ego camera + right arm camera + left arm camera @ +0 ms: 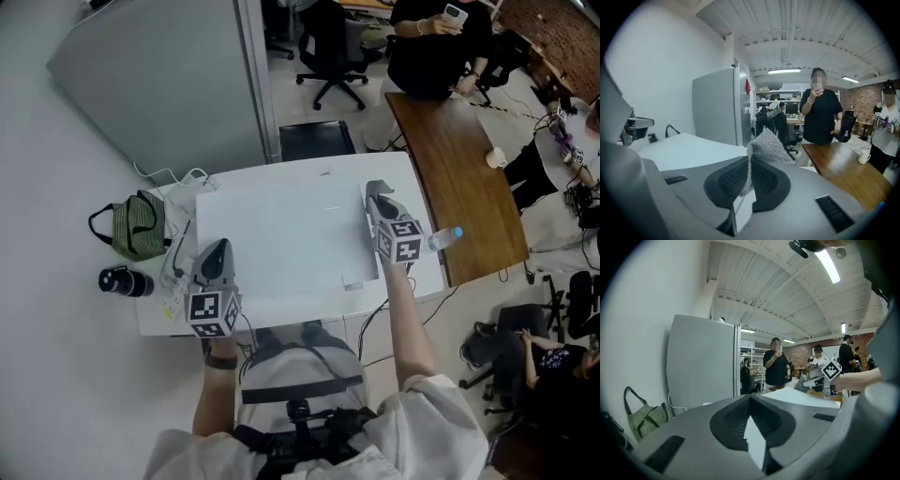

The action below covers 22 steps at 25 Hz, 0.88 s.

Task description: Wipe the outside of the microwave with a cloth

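Now, at the far left a green bag (139, 227) and a black cylinder (122, 281) lie on the floor, well apart from our work. Beside them the white worktop (155, 314) carries some white cables (178, 178) and the microwave (291, 244), whose flat white top fills the middle of the head view.

Our left tool (217, 246) hovers over the near left corner of the microwave. Its jaws meet at the tips, and we see nothing between them. Whether it touches the top, we cannot tell.

Further right, our right tool (375, 190) is over the right edge of the top. Its jaws are pressed together on the grey cloth (769, 144), which is pinched by a narrow part and fans out ahead of the tips. The cloth seems to be above the surface, not yet flat on it, so we judge the wiping is only at its beginning.

To do this step well, we should tilt the right tool down until the loose part of the cloth lies flat on the top, then draw it in long strokes that overlap. The grip must be firm, because the pinched part is small and the cloth could slip out under drag. The left tool may rest on the corner to steady the microwave. After the top, the sides and the front remain.

A bottle (446, 237) lies near the right tool, so wide strokes there need care.
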Motion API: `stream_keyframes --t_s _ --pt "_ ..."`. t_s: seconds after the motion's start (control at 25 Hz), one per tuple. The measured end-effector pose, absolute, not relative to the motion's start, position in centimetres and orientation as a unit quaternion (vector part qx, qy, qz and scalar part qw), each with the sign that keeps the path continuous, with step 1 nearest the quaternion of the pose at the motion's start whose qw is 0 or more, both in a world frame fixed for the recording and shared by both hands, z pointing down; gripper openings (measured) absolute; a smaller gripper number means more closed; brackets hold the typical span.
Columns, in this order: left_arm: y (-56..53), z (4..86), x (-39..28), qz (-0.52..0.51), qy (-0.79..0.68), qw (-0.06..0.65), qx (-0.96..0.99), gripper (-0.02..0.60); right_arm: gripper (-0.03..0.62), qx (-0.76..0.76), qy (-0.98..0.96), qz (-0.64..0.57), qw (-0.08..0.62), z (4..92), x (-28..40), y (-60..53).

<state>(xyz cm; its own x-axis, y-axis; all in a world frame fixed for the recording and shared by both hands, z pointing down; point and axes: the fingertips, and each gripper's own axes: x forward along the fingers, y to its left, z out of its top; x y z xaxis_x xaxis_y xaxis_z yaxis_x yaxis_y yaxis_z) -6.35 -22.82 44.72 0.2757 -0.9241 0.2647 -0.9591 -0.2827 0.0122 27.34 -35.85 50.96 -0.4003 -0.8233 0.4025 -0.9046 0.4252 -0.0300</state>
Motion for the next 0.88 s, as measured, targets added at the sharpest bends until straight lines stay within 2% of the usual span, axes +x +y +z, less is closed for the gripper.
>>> stream_keyframes --t_s 0.2,0.4,0.88 --pt "-22.9 45.5 -10.7 0.106 -0.601 0.089 0.787 0.028 0.025 0.537 -0.814 0.116 0.188 52.4 26.9 -39.2" --pt "-22.1 45.9 -14.0 0.104 -0.612 0.092 0.778 0.028 0.025 0.521 -0.817 0.113 0.220 53.1 23.2 -42.1" --pt "-19.0 46.6 -22.3 0.099 -0.655 0.105 0.742 0.028 0.025 0.412 -0.849 0.078 0.322 53.7 5.9 -46.9"
